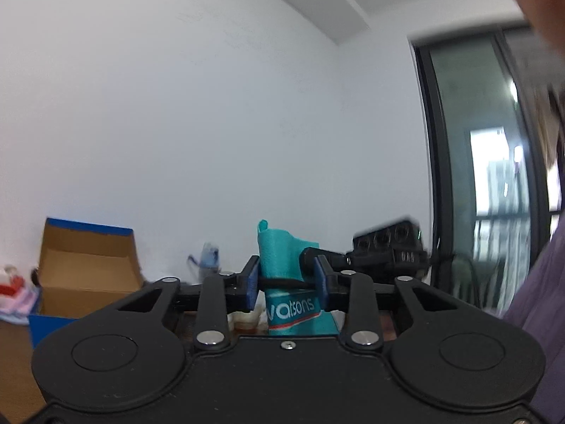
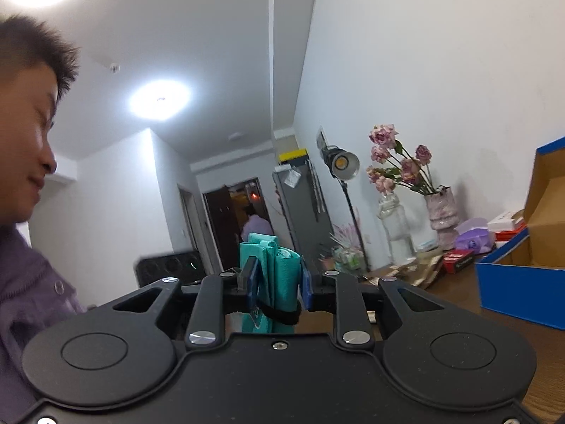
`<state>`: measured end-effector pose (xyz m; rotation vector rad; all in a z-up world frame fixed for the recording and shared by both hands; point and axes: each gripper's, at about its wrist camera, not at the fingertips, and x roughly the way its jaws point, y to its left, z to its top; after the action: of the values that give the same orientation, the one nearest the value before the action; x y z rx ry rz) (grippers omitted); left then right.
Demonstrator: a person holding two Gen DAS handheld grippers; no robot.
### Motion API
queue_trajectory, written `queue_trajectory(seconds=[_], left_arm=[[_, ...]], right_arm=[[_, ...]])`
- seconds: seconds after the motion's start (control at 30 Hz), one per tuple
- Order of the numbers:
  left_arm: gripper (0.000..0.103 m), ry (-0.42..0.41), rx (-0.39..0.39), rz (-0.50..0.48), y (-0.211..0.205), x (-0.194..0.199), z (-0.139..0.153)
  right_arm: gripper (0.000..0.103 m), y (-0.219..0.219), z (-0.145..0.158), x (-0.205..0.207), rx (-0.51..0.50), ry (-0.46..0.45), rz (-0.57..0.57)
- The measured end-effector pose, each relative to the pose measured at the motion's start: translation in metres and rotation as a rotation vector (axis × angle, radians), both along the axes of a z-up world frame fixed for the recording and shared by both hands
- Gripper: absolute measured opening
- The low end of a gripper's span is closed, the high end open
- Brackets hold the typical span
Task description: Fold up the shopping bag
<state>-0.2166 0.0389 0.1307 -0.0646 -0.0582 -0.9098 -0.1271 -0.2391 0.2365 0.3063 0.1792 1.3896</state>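
My left gripper [image 1: 287,281] is clamped on the bag [image 1: 282,265], its blue pads [image 1: 253,284] pressing the teal cloth from both sides. The bag stands upright between them, long axis vertical, printed end hanging below my fingers and a narrow folded end poking up above them. My right gripper [image 2: 276,284] grips the same bag [image 2: 279,272], bunched into vertical pleats, top edge pointing at the ceiling. In the left view, the right gripper [image 1: 385,254] sits just right of the bag, touching it. The bag is held in the air above the table [image 2: 455,304]. Beyond the bag to the left stands an open box [image 1: 84,275]. In the right view, flowers [image 2: 399,166] stand in a vase [image 2: 443,215] far right of the bag.
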Motion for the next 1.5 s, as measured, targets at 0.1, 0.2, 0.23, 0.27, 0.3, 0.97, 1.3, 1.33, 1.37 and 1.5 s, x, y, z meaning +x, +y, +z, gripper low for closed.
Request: queue_trajectory(seconds=[0.1,0.2,0.23,0.27,0.3,0.97,1.3,1.33,1.37,1.5], left_arm=[[0.020,0.009,0.078,0.020,-0.007,0.006,-0.004],[0.019,-0.068,0.204,0.096,-0.023,0.006,-0.010],[0.019,-0.124,0.265,0.139,-0.031,0.005,-0.012],[0.019,-0.182,0.327,0.182,-0.039,0.004,-0.015],[0.019,-0.247,0.390,0.221,-0.049,0.006,-0.018],[0.019,-0.501,0.697,0.166,-0.098,0.014,-0.061],[0.013,-0.522,0.985,0.145,-0.125,0.031,-0.114],[0.013,-0.509,0.990,0.149,-0.126,0.033,-0.115],[0.013,-0.498,0.996,0.154,-0.126,0.035,-0.116],[0.014,-0.490,1.035,0.169,-0.130,0.036,-0.123]], right_arm=[[0.033,-0.004,-0.002,0.000,-0.064,-0.027,-0.034],[0.042,0.004,0.004,-0.014,-0.208,-0.179,-0.133],[0.043,0.008,0.007,-0.020,-0.266,-0.247,-0.172],[0.044,0.014,0.012,-0.024,-0.326,-0.323,-0.202],[0.044,0.019,0.016,-0.029,-0.383,-0.394,-0.228],[0.017,0.097,0.008,-0.101,-1.334,-1.108,-0.027],[0.016,0.074,-0.026,-0.121,-1.377,-1.036,-0.023],[0.016,0.071,-0.030,-0.122,-1.376,-1.035,-0.040],[0.016,0.069,-0.033,-0.123,-1.373,-1.039,-0.055],[0.018,0.059,-0.045,-0.124,-1.320,-1.008,-0.138]])
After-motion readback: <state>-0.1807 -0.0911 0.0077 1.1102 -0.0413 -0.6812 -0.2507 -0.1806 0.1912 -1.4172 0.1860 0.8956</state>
